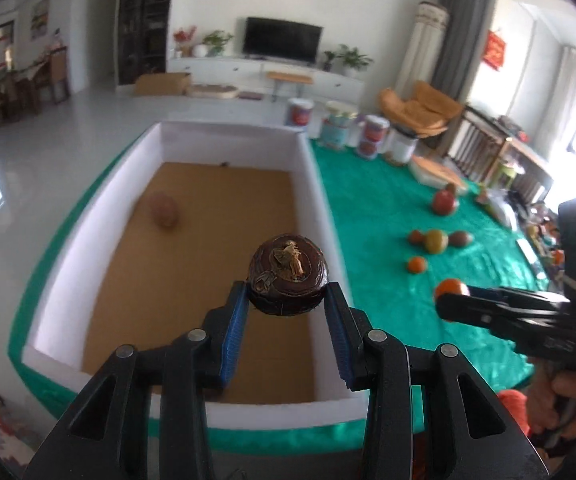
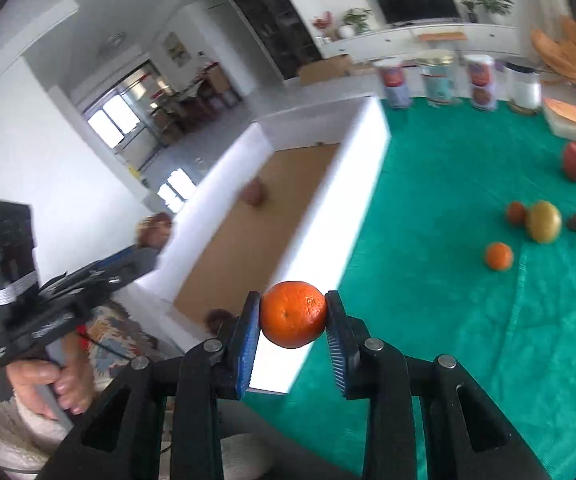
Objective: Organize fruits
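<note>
While my left gripper (image 1: 288, 304) holds the dark round fruit (image 1: 287, 284) tight between its two blue pads, the white box (image 1: 319, 184) with the brown floor lies right under it and ahead of it. So this fruit only has to go down. The fruit is round, so it has no long side to line up. One brownish fruit (image 1: 164, 210) already sits in the box, far ahead and to the left of my fingers.

My right gripper (image 2: 292, 316) is squeezed on an orange (image 2: 293, 314). From this gripper the box lies to the left, past its white wall (image 2: 327, 216), and green cloth (image 2: 467, 300) is below the orange. I think the left hand is nearer to a drop, and the right must move left first. More fruits wait on the cloth, ahead and to the right of the orange.
</note>
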The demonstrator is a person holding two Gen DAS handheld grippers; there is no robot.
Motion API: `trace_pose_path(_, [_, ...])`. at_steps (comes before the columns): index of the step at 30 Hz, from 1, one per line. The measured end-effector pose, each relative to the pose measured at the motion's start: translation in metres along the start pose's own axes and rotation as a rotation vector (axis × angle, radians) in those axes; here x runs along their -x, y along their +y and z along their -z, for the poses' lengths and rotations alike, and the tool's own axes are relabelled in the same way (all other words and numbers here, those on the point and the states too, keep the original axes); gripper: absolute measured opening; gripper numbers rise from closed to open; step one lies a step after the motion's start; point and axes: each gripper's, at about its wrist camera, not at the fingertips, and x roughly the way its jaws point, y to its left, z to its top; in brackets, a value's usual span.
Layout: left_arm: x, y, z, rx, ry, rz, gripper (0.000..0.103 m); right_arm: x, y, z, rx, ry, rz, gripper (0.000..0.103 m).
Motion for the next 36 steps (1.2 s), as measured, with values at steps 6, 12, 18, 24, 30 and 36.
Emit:
trace_pose_path(6, [-0.059, 0.044, 0.024, 0.045, 0.136, -0.144, 0.04, -0.086, 0.049, -0.007, 0.142, 0.123, 0.033, 0.032])
trace_pose_path(12, [-0.058, 0.056, 0.033, 0.049, 0.095, -0.239, 0.061, -0.109, 0.039, -0.008, 0.109, 0.117, 0.083, 0.045])
trace_pose_path(18, [-0.038, 0.039, 0.026, 0.054, -0.001, -0.204, 0.087, -0.027, 0.009, -0.005, 0.045, -0.083, 0.134, 0.081])
trace_pose_path(24, [-0.033, -0.03, 0.02, -0.053, -0.014, -0.024, 0.089, 0.081, -0.054, 0.021, 0.081, -0.091, 0.556, 0.096])
trace_pose_path(30, [-0.037, -0.124, 0.022, -0.186, 0.0, 0.161, 0.095, 0.214, -0.1, 0.053, 0.232, -0.06, 1.383, 0.1])
trace_pose_path(36, [-0.081, -0.218, 0.047, -0.324, 0.07, 0.252, 0.097, 0.249, -0.15, 0.127, -0.134, -0.301, 0.913, 0.103])
